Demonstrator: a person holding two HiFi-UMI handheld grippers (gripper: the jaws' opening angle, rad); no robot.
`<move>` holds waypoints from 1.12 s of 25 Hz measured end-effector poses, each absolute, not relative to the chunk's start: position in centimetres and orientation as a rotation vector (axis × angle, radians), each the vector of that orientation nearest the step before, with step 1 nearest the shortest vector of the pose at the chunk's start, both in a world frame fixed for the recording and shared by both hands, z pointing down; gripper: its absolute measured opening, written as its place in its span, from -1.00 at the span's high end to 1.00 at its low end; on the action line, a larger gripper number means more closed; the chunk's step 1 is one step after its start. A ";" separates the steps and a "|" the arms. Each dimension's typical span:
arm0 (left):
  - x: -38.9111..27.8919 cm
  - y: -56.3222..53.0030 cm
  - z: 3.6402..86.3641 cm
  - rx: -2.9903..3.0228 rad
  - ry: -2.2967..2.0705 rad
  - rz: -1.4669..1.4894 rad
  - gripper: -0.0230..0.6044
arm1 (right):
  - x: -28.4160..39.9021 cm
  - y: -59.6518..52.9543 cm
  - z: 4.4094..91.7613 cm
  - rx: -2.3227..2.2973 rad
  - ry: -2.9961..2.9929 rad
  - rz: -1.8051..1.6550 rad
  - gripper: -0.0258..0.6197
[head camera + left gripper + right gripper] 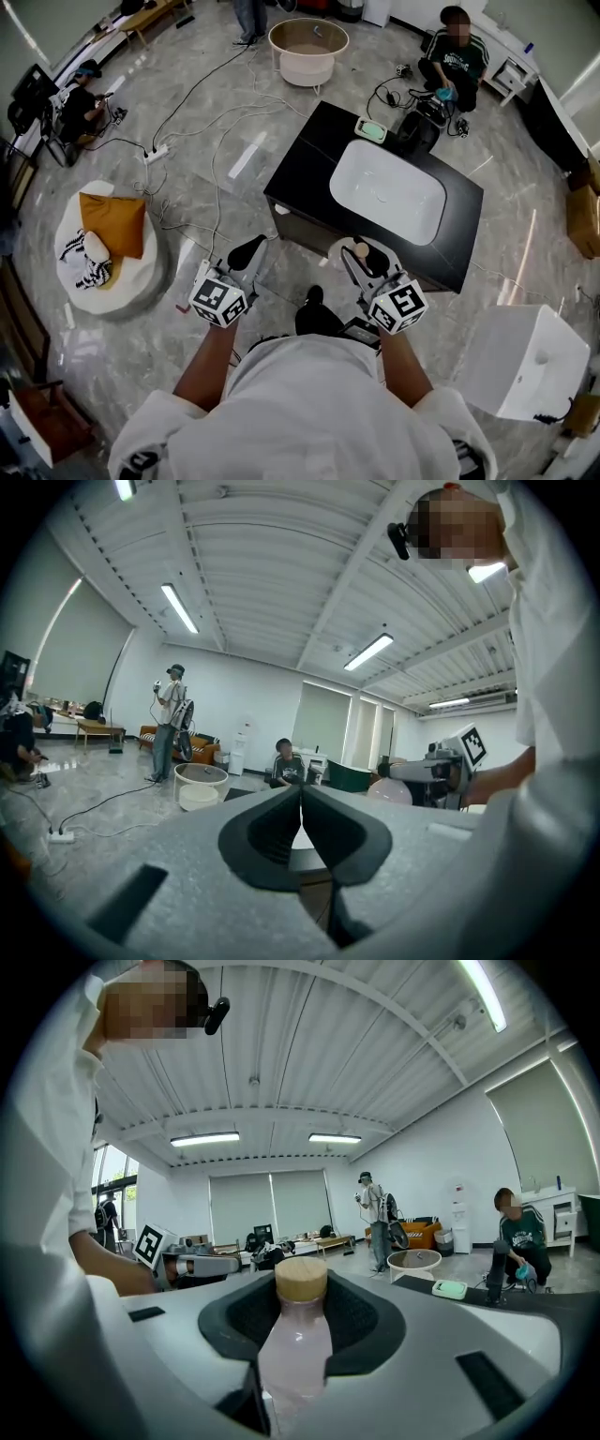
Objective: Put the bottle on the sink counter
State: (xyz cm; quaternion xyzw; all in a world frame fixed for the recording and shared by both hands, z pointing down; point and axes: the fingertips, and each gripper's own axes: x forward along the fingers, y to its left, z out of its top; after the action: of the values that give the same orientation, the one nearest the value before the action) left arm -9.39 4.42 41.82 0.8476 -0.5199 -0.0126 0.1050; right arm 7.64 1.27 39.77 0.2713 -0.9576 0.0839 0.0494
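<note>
Pale pink, see-through, on bottle (294, 1354); light tan wood tone on cap (301, 1281). Grey shell, black pads on left gripper (302, 803) and right gripper (302, 1312); black-and-white square markers on cubes (221, 302). Black on sink counter (305, 169), white in basin (386, 192). Mint green on small tray (370, 128). Grey marble veining on floor (187, 131). Orange on cushion (114, 223). Cream on round tub (307, 66).
</note>
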 end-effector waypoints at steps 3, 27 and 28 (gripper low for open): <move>-9.6 1.2 41.1 2.479 -1.564 -0.034 0.87 | 7.5 -2.4 39.4 0.784 -2.936 0.264 0.50; -12.5 -15.7 41.7 2.437 -1.649 0.033 0.87 | 6.2 -20.6 41.3 0.770 -2.958 0.264 0.49; -12.9 -16.3 41.9 2.438 -1.643 0.026 0.87 | 5.7 -21.1 41.5 0.775 -2.949 0.261 0.49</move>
State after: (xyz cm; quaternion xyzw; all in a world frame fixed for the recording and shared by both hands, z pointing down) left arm -12.93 -16.29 41.87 0.8250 -0.5560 0.0087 0.1009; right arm 5.73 -21.10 41.55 0.2532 -0.9628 0.0851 0.0408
